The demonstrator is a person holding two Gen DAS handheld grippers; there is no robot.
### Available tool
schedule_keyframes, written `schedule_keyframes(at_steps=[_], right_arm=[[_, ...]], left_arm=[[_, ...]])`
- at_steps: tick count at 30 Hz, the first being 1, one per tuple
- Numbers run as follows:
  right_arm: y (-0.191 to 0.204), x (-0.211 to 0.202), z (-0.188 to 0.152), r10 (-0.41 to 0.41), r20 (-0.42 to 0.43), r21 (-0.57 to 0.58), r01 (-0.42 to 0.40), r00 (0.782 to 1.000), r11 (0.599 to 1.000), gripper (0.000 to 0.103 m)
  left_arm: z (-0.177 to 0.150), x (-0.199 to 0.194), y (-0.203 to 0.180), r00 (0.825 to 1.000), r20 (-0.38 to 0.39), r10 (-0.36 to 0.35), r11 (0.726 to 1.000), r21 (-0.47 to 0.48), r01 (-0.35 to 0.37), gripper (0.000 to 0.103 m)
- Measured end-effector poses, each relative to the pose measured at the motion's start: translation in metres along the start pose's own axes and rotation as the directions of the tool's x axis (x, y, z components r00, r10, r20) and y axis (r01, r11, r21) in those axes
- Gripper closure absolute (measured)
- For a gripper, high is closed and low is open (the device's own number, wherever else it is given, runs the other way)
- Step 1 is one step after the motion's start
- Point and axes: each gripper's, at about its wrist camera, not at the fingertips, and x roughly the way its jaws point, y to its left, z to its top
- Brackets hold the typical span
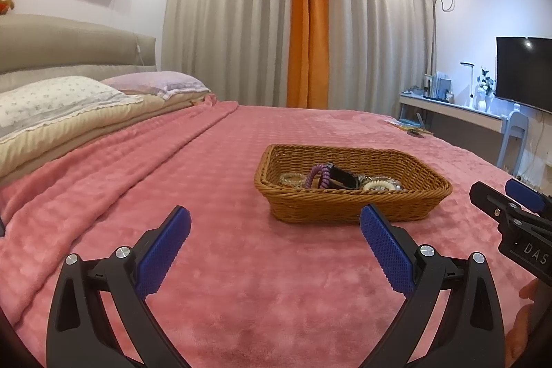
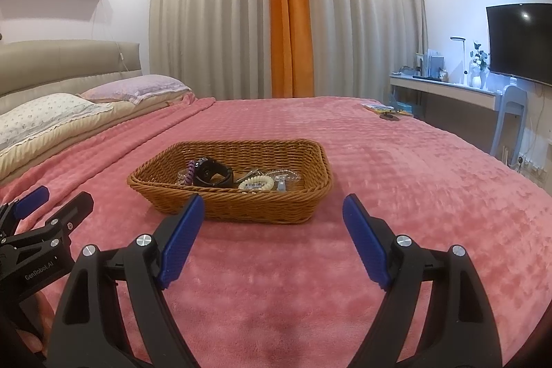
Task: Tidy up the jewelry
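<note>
Both our claws, left claw (image 1: 275, 231) and right claw (image 2: 272, 218), gape empty before the basket (image 2: 241, 207); a careless grab could snag tangled jewelry (image 2: 253, 184).

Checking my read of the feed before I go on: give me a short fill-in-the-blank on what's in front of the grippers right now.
1. The jewelry lies inside a woven ____ on the pink blanket.
2. The left gripper and right gripper both have their jaws ____, with nothing between them.
3. The spiral hair tie next to the black watch is ____ in colour.

Missing words: basket; open; purple
</note>
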Motion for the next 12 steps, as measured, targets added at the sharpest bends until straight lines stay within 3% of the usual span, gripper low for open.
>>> schedule_keyframes(at_steps=[12], right_arm=[[0.0003,0.0004,-0.0011,0.000,-0.002,-0.003,0.000,1.000,1.000,0.025]], left_arm=[[-0.0007,-0.0037,-0.0027,1.000,0.012,0.008,1.000,0.009,-0.008,0.007]])
